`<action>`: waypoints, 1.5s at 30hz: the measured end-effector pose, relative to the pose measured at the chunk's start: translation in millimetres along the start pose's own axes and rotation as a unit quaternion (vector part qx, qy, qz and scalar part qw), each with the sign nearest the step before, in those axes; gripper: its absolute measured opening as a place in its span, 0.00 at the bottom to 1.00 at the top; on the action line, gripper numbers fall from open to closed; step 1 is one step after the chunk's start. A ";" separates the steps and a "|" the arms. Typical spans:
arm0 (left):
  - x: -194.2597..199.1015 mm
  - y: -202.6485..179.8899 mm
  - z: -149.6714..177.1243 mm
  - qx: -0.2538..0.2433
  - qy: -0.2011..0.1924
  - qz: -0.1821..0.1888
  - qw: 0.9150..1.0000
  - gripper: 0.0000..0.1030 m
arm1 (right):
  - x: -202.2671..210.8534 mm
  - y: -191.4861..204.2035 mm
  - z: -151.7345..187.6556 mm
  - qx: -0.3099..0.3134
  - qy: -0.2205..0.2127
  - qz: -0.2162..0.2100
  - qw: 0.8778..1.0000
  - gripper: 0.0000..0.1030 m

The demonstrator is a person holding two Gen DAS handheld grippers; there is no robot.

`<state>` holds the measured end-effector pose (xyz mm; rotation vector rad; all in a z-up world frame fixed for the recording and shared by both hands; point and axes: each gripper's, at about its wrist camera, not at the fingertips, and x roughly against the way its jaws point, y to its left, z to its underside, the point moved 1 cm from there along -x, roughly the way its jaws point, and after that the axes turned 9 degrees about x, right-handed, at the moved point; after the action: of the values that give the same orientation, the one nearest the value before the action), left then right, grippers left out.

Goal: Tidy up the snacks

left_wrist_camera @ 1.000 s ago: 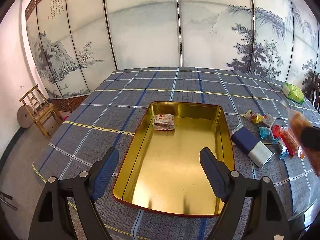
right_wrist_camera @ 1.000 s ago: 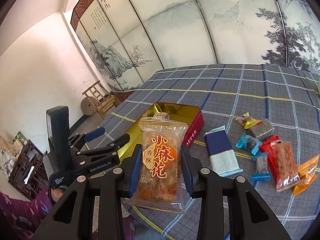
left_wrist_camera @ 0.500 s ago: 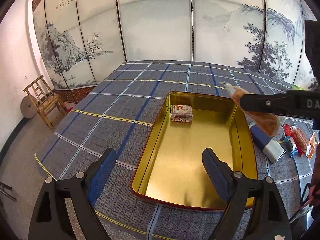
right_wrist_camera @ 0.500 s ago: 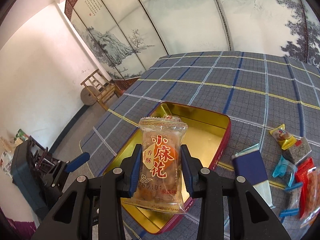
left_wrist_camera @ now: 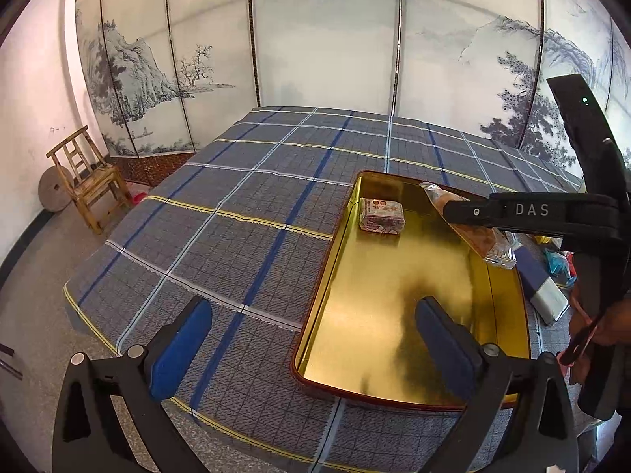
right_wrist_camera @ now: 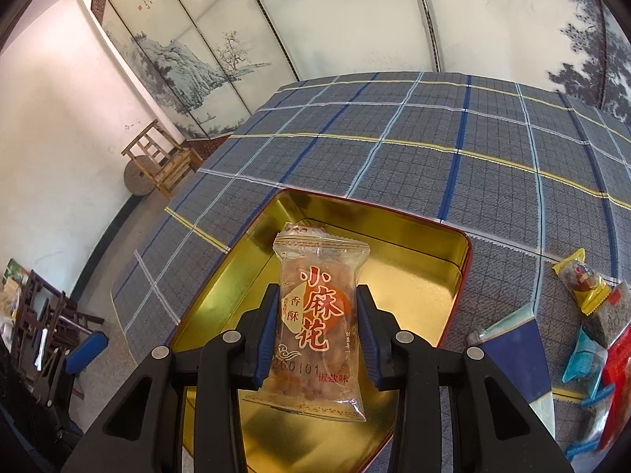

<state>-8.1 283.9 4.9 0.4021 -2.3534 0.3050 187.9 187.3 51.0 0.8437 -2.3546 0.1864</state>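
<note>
A gold tin tray (left_wrist_camera: 394, 315) with a red rim lies on the plaid tablecloth; it also shows in the right wrist view (right_wrist_camera: 418, 276). One small wrapped snack (left_wrist_camera: 381, 216) lies in its far left corner. My right gripper (right_wrist_camera: 317, 317) is shut on a clear packet of fried dough twists (right_wrist_camera: 319, 315) with red lettering, held above the tray's far half; the packet also shows in the left wrist view (left_wrist_camera: 469, 224). My left gripper (left_wrist_camera: 311, 345) is open and empty, above the tray's near left edge.
Several loose wrapped snacks (right_wrist_camera: 583, 287) and a blue and white packet (right_wrist_camera: 524, 358) lie on the cloth right of the tray. A wooden chair (left_wrist_camera: 88, 179) stands on the floor to the left. A painted folding screen (left_wrist_camera: 327, 51) stands behind the table.
My right gripper has carried the packet leftward from beside the loose snacks to above the tray. My left gripper has shifted left, toward the tray's left edge.
</note>
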 end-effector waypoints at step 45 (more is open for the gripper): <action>65.0 -114.2 15.6 -0.150 0.056 0.229 0.960 0.99 | 186.3 -135.1 179.1 -0.054 -0.106 0.214 0.970 0.56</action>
<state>-20.6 160.4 50.6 -0.3044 -2.3090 0.1723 67.3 -75.1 10.4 0.3063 -2.6978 0.1480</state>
